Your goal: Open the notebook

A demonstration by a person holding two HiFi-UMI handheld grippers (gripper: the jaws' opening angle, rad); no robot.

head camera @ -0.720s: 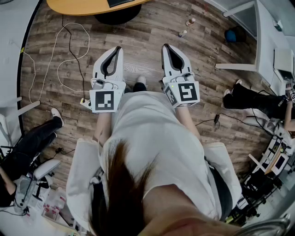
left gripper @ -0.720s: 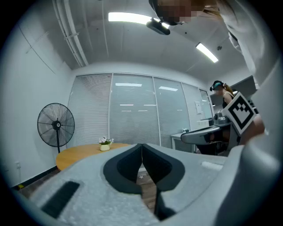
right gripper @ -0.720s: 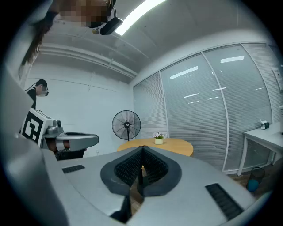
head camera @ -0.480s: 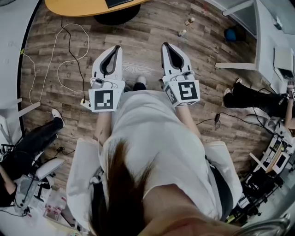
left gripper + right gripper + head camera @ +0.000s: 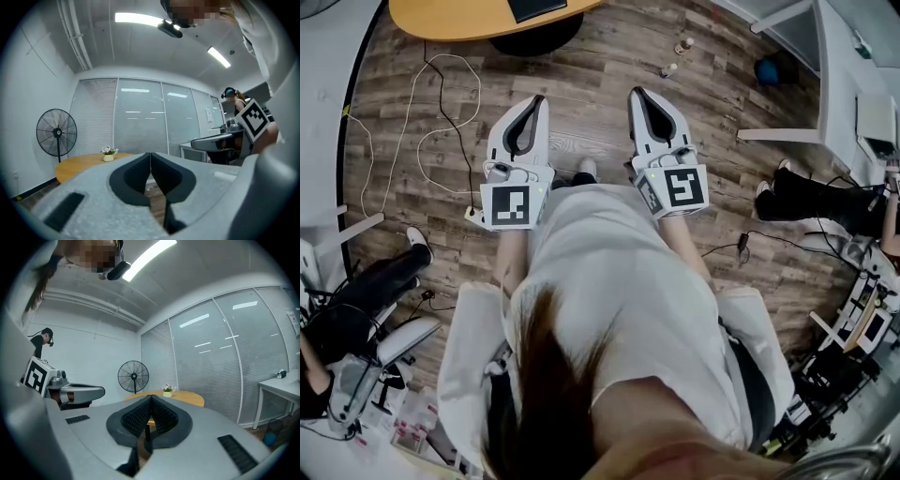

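Note:
A dark flat thing (image 5: 536,7), perhaps the notebook, lies on the round orange table (image 5: 459,17) at the top of the head view, well ahead of both grippers. My left gripper (image 5: 536,99) is held level over the wooden floor, its jaws shut with nothing between them. In the left gripper view the tips of the left gripper (image 5: 150,154) meet. My right gripper (image 5: 637,94) is level beside it, also shut and empty, and the right gripper (image 5: 151,397) shows closed tips in its own view. The table (image 5: 77,165) carries a small flower pot (image 5: 108,154).
Cables (image 5: 441,103) loop over the floor at the left. Seated people's legs show at the left (image 5: 370,291) and right (image 5: 820,202). A white desk (image 5: 848,89) stands at the right, with small bottles (image 5: 679,54) on the floor. A standing fan (image 5: 56,132) is by the wall.
Both grippers keep their place and stay shut. The head view has shifted slightly, so a little more of the orange table shows.

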